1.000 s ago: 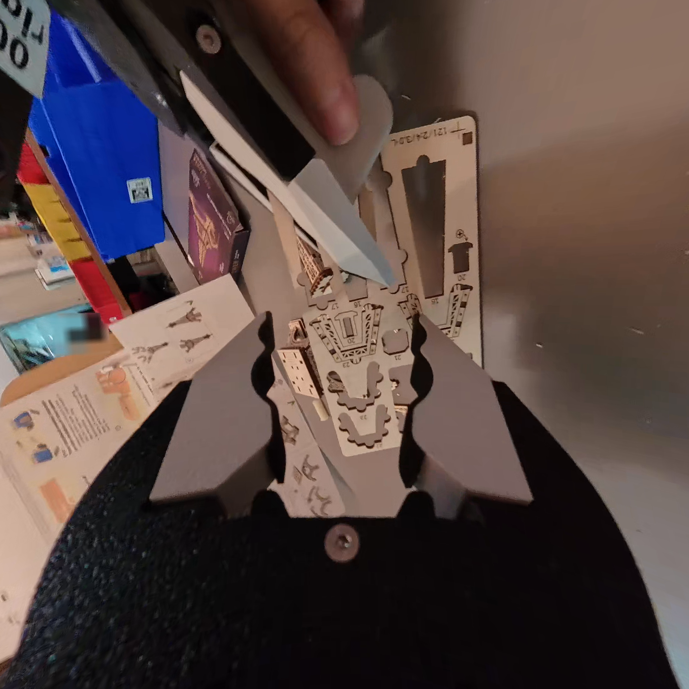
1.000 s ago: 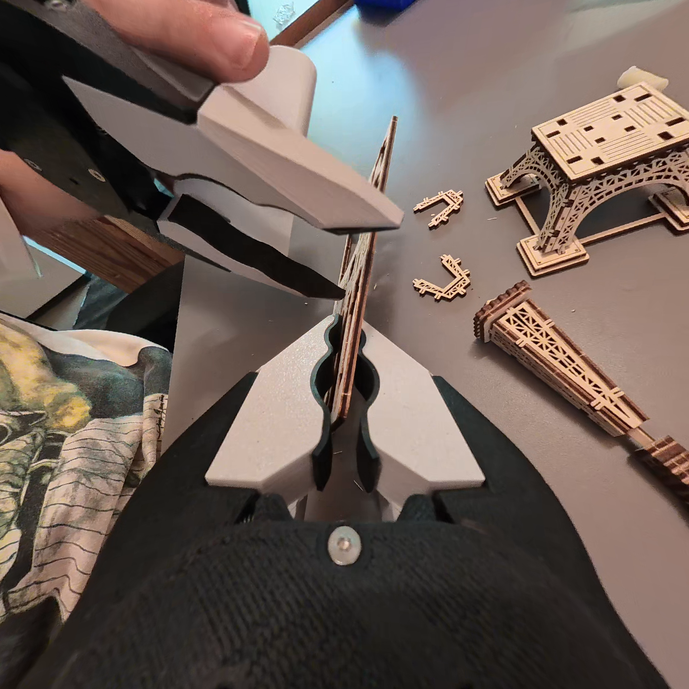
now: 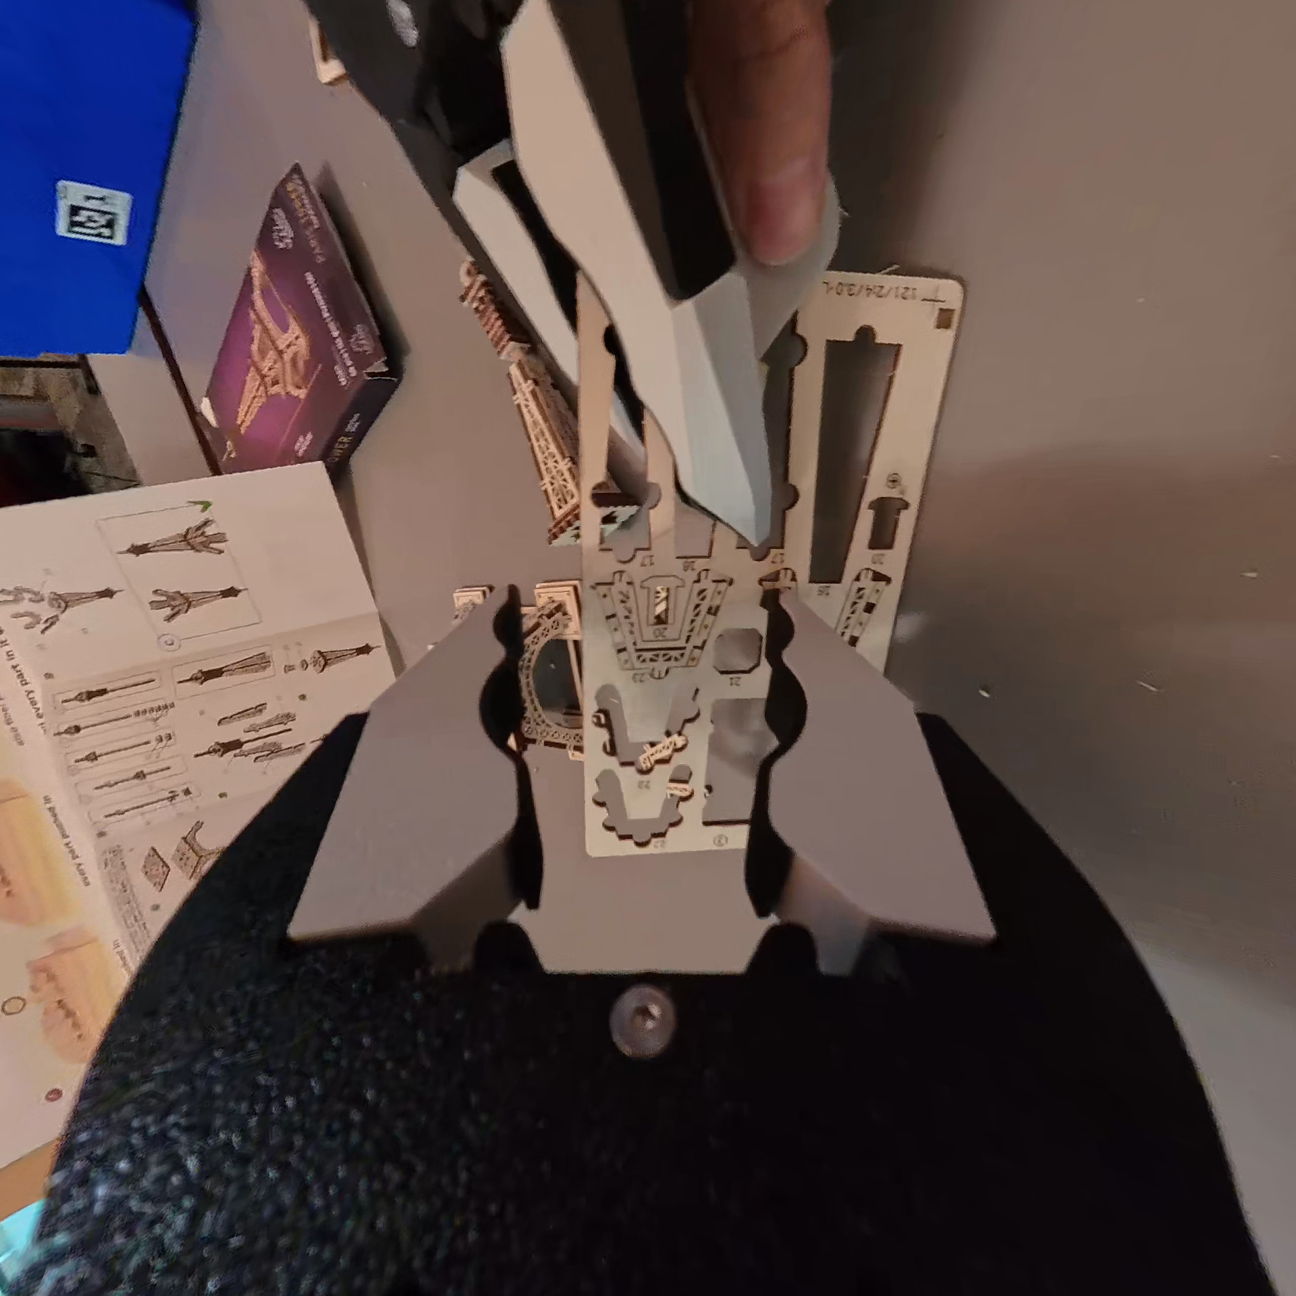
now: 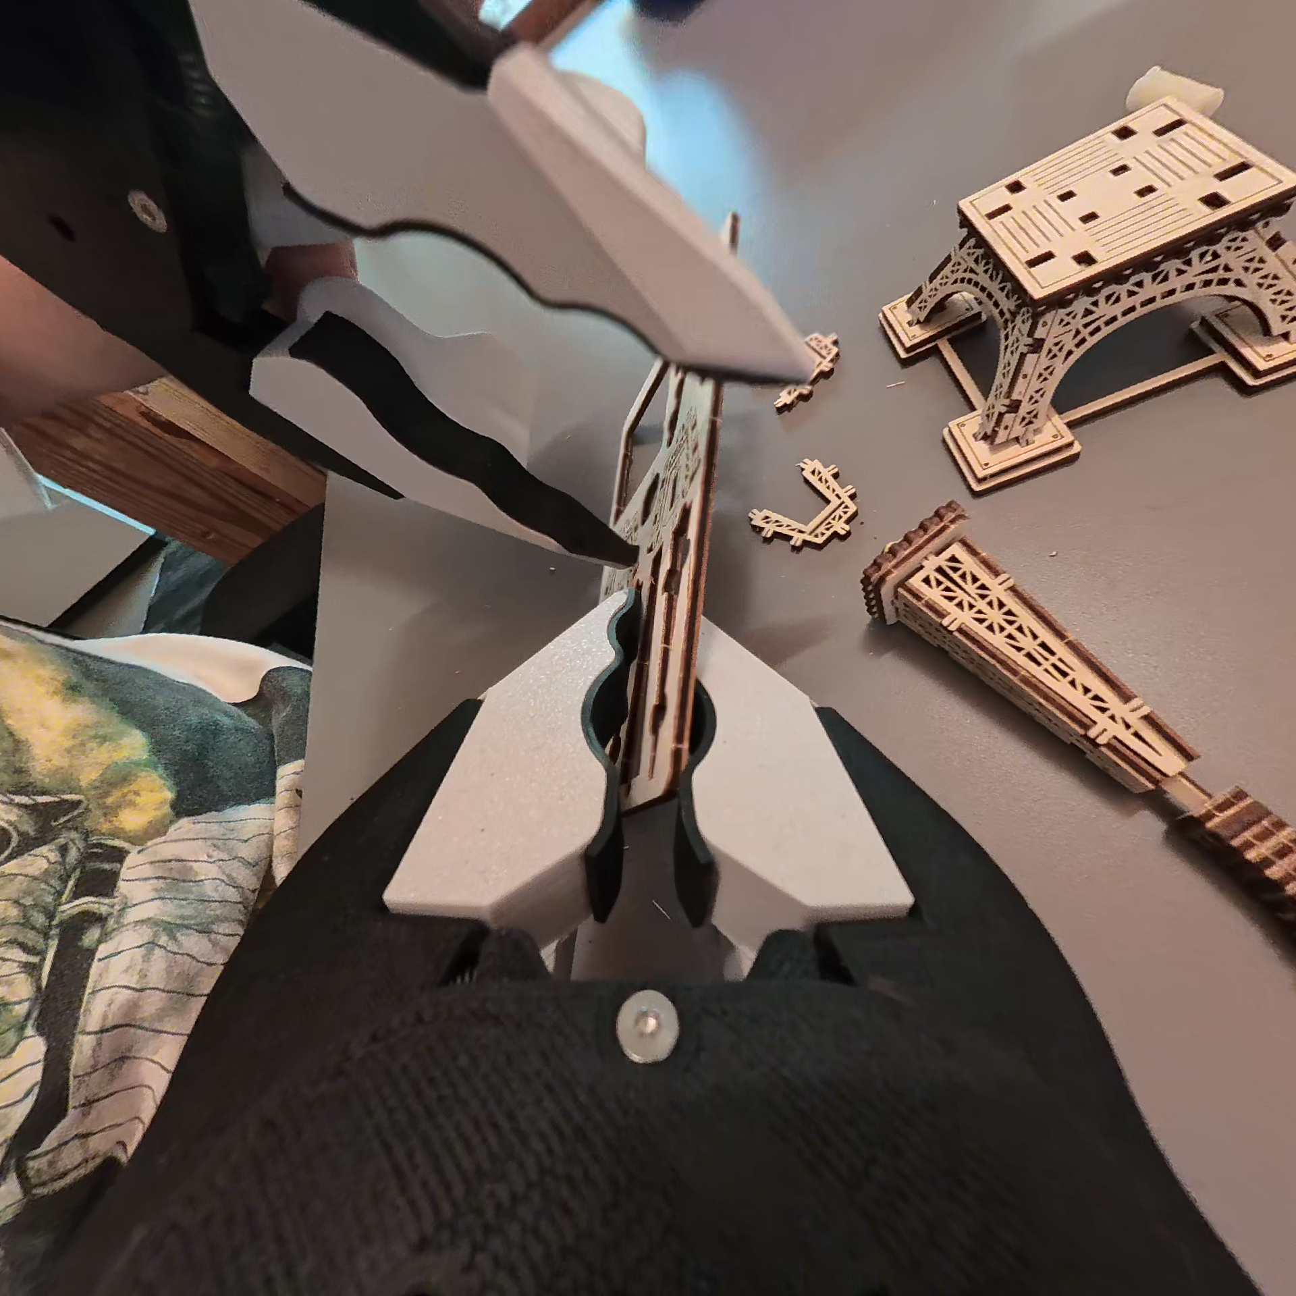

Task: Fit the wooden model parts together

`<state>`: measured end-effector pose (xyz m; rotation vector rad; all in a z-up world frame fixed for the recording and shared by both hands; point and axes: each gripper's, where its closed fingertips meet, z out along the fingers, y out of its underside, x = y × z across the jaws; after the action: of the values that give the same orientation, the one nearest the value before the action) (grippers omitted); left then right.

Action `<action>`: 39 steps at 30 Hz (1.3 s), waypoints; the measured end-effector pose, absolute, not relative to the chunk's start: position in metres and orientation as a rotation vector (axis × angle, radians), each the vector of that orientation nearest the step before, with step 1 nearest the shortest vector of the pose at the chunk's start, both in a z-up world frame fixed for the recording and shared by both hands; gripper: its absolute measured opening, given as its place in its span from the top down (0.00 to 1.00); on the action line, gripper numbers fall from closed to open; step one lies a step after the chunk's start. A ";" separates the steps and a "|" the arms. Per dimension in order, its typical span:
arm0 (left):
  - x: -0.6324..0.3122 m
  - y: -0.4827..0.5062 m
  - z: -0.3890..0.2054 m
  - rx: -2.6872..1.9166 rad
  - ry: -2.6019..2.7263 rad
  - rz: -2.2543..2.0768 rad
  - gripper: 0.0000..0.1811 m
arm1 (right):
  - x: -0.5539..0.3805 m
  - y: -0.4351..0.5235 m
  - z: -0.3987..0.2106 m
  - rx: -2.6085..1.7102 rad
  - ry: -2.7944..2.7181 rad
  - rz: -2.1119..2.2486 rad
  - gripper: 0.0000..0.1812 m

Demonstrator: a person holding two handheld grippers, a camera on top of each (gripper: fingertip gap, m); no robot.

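Note:
My right gripper is shut on a thin wooden parts sheet and holds it upright, edge-on, above the grey table. My left gripper is open and straddles the sheet's upper part; its lower fingertip is at the sheet's left face. In the left wrist view the sheet faces me with several cut-outs, between my open left gripper and the right gripper. A wooden tower base, a tapered tower section and two small lattice pieces lie on the table.
A printed instruction sheet, a purple box and a blue bin are to the left. A person's finger rests on the right gripper. A person's printed shirt is at the table's left edge. The grippers are tip to tip, or close to it.
The left gripper has moved nearer and swung, so the sheet now looks larger and upright. The sheet has turned slightly in the right view. The right gripper keeps its hold.

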<state>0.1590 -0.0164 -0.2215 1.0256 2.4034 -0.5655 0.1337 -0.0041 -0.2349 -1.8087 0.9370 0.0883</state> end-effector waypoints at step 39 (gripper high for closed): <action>0.165 0.010 -0.220 0.538 2.308 -0.820 0.44 | 0.125 0.001 -0.230 -1.798 0.907 0.081 0.99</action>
<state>0.1647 0.0105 -0.2200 0.5376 2.3081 -0.8198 0.1254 0.0005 -0.2303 -1.7977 0.9067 0.0812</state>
